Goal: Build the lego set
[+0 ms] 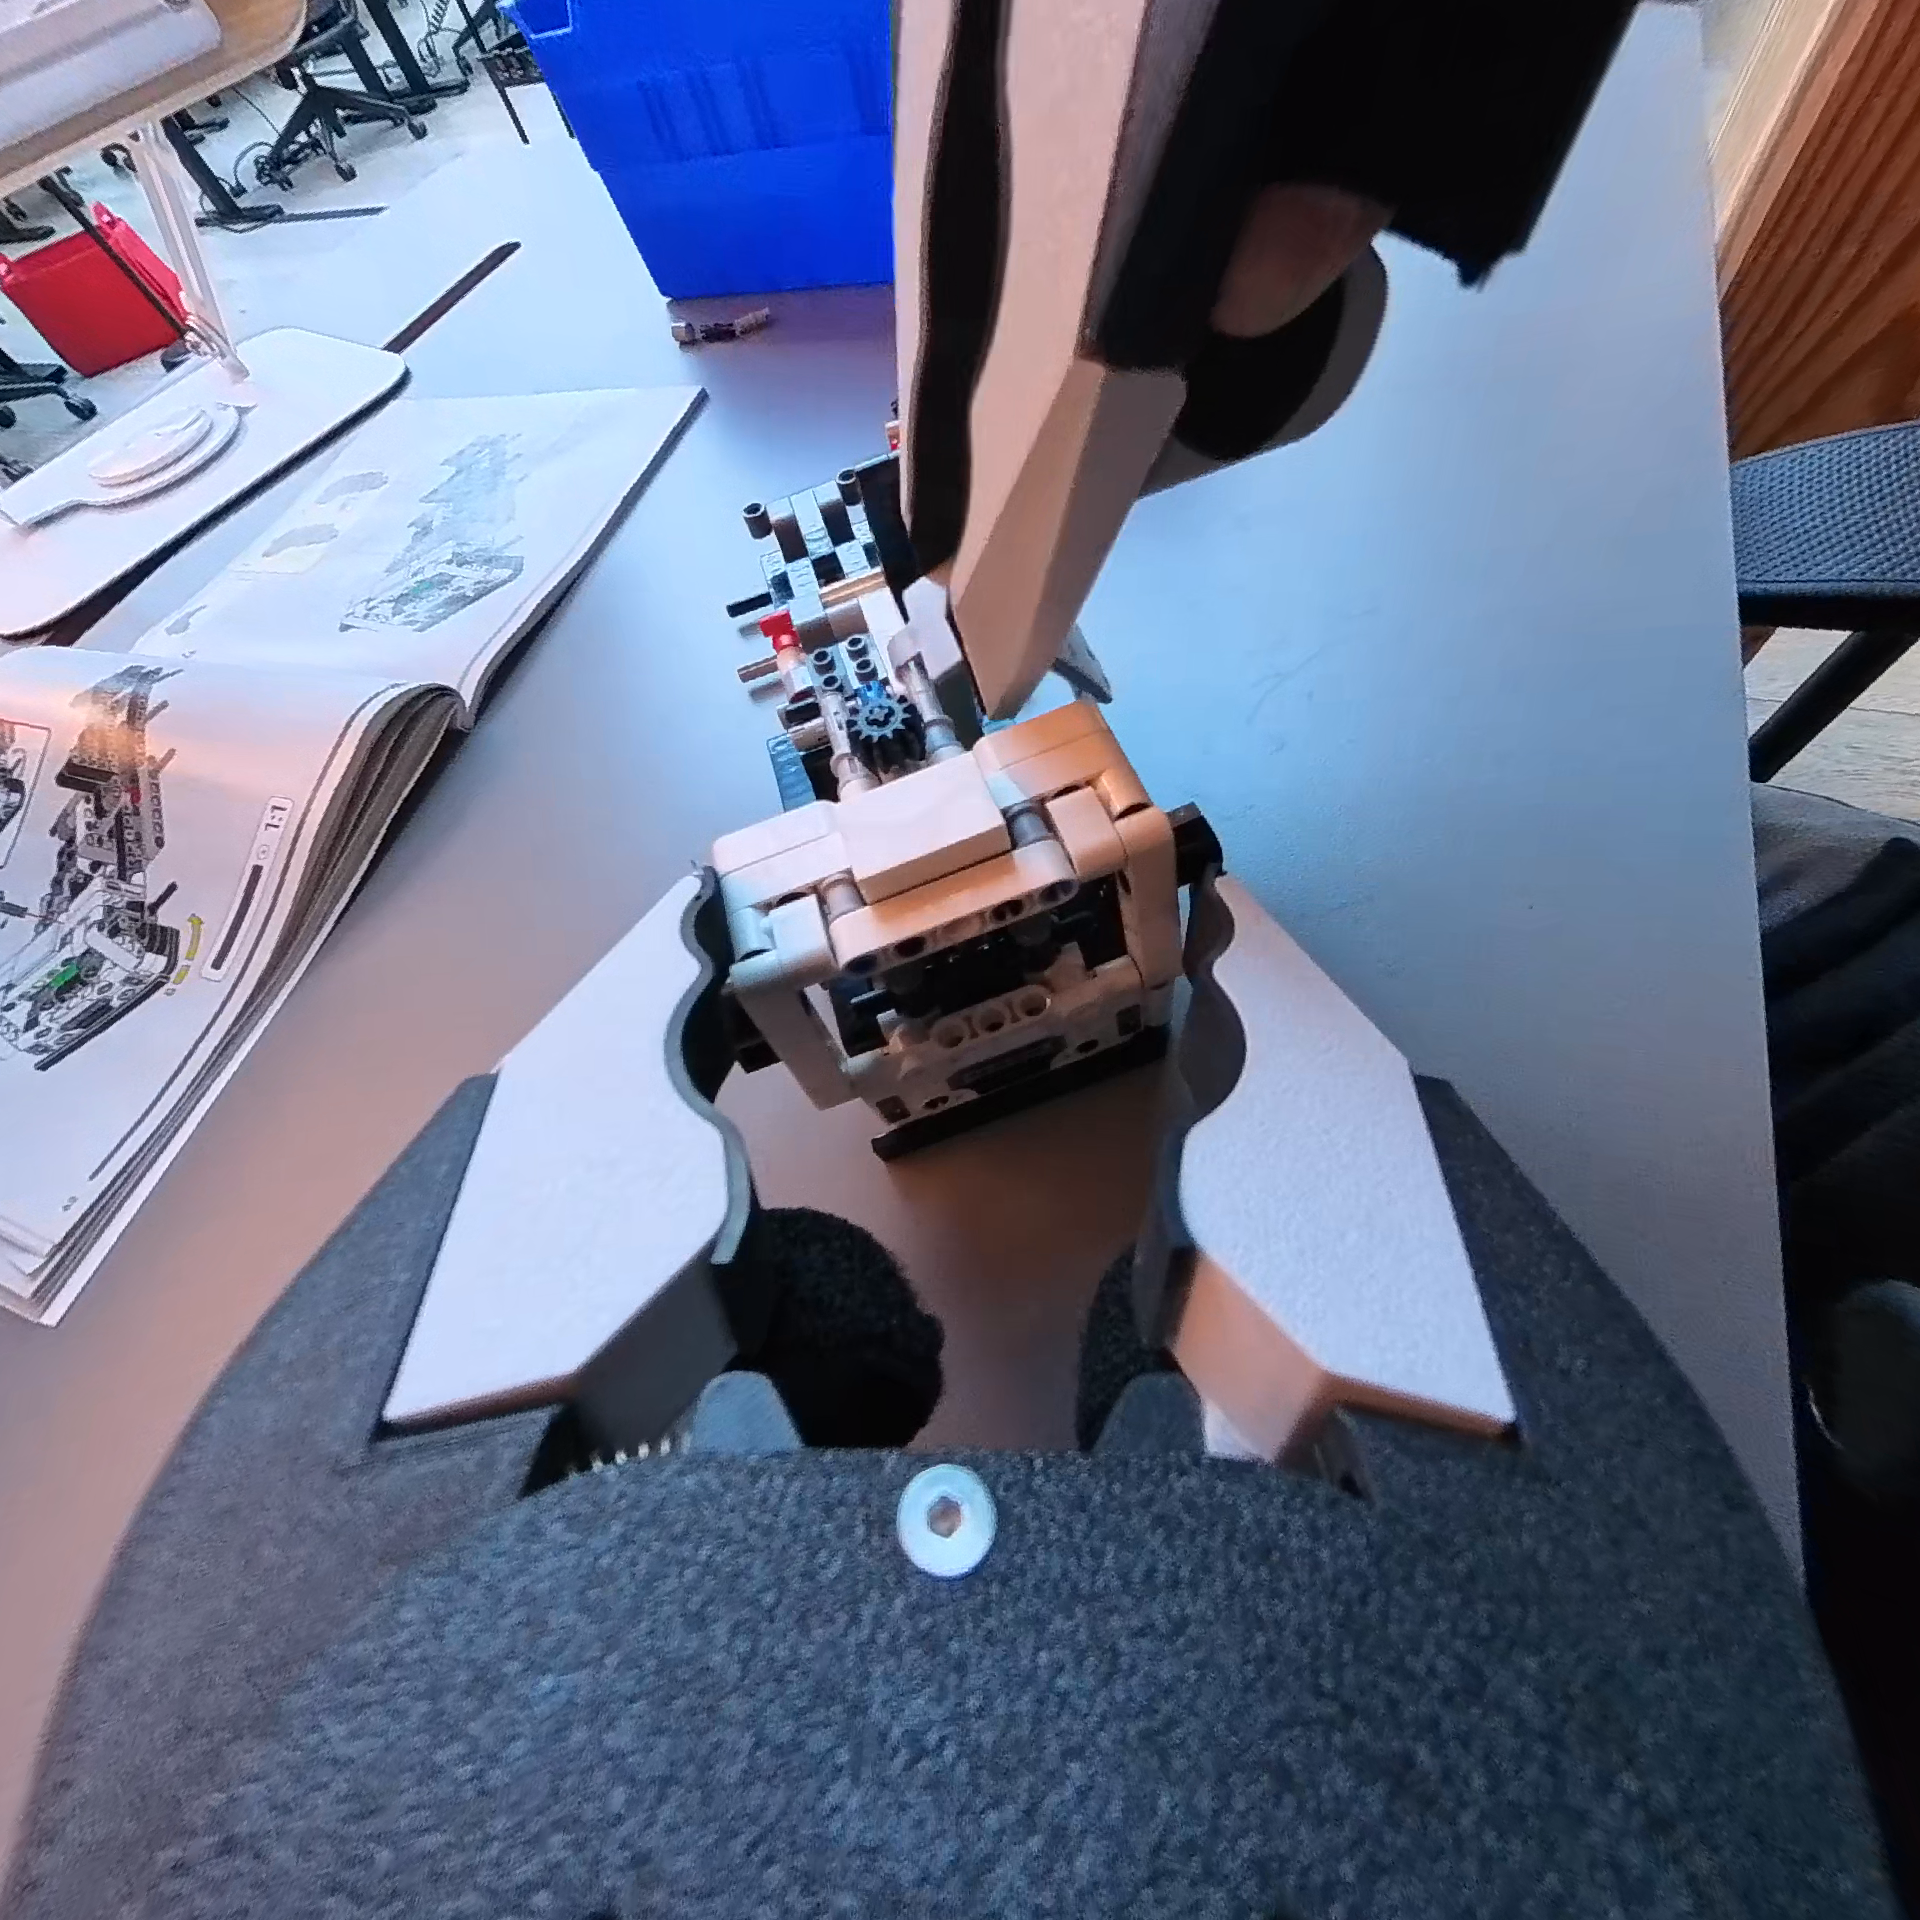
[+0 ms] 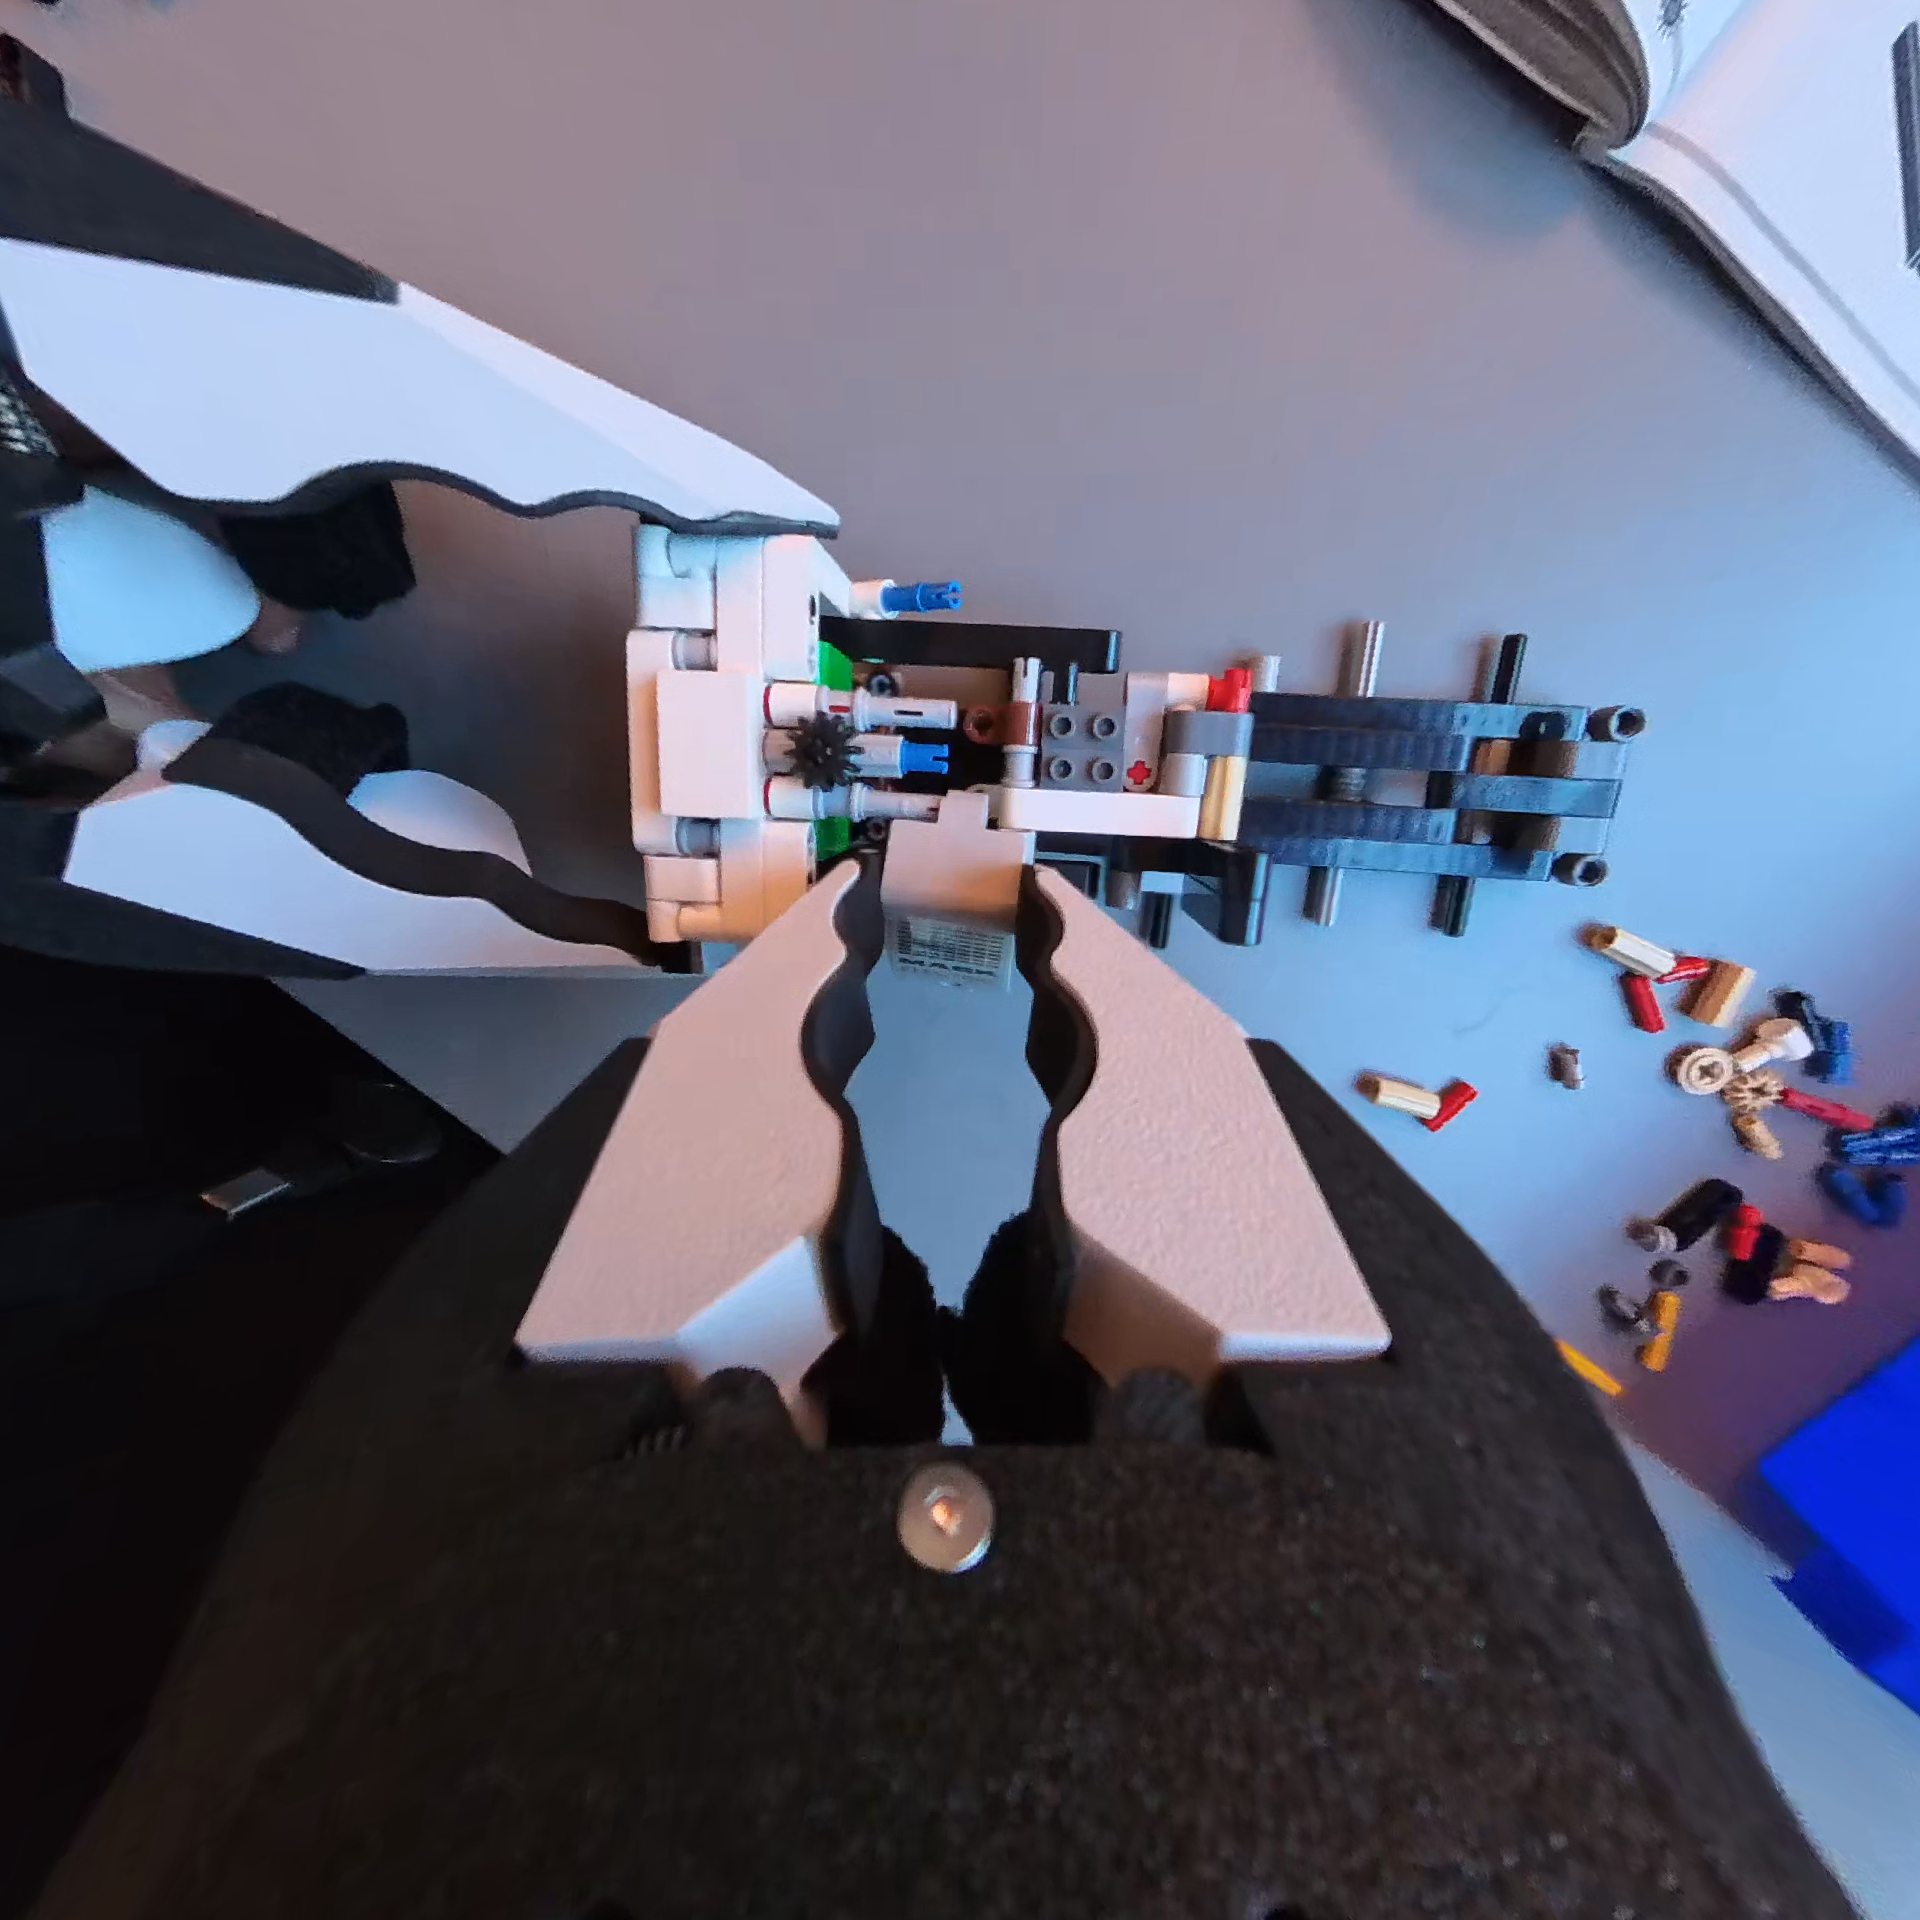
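The partly built lego model [image 1: 935, 831] lies on the grey table, with a white block at the near end, a black gear [image 1: 883, 727] on top and a dark frame [image 2: 1434, 790] at the far end. My left gripper [image 1: 951, 914] is shut on the model's white block, one finger [image 1: 582, 1174] on each side. My right gripper [image 2: 945, 878] is shut on a small white panel piece [image 2: 951, 894] and holds it against the model's side, just behind the white block. In the left wrist view the right gripper [image 1: 966, 665] comes down from above.
An open instruction booklet [image 1: 208, 831] lies left of the model. A blue bin [image 1: 748, 135] stands at the back. Several loose small pieces [image 2: 1745, 1091] lie scattered beside the dark frame. The table edge and a black chair [image 1: 1829, 540] are on the right. The gap from one gripper's tips to the other's is roughly 5 cm.
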A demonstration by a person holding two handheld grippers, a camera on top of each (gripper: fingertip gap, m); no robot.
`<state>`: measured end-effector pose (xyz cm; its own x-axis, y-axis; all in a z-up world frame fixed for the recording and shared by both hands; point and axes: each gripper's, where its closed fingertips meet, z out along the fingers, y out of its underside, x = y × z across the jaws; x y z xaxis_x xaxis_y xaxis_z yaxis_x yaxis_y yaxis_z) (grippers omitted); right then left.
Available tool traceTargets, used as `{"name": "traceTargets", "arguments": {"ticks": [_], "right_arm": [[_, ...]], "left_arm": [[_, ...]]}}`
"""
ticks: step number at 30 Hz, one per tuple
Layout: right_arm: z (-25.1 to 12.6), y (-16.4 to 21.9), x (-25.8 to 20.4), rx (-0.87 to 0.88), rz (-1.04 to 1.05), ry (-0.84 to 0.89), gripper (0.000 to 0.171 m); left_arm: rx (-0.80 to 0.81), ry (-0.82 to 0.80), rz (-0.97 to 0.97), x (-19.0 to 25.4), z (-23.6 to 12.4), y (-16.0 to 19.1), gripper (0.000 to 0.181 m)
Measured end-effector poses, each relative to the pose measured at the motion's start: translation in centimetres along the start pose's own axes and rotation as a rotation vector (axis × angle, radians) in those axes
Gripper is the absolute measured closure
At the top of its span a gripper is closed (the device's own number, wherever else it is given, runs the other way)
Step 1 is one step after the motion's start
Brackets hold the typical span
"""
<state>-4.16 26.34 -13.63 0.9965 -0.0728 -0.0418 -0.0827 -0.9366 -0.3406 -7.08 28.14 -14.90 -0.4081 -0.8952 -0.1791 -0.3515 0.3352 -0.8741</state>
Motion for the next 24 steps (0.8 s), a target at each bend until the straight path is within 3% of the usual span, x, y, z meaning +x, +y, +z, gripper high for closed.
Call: {"name": "traceTargets", "arguments": {"ticks": [8, 15, 20, 24], "right_arm": [[0.07, -0.06, 0.03, 0.036, -0.060, 0.046, 0.147], [-0.23, 0.03, -0.26, 0.073, 0.048, -0.121, 0.147], [0.08, -0.20, 0.04, 0.039, -0.090, 0.002, 0.147], [0.01, -0.08, 0.00, 0.016, -0.032, -0.048, 0.147]], "left_arm": [[-0.001, -0.001, 0.002, 0.06, 0.00, 0.01, 0.094], [-0.001, 0.001, 0.001, 0.06, 0.01, 0.02, 0.094], [-0.002, -0.001, 0.000, 0.02, 0.01, 0.03, 0.094], [-0.002, -0.002, 0.001, 0.01, 0.03, 0.03, 0.095]]}}
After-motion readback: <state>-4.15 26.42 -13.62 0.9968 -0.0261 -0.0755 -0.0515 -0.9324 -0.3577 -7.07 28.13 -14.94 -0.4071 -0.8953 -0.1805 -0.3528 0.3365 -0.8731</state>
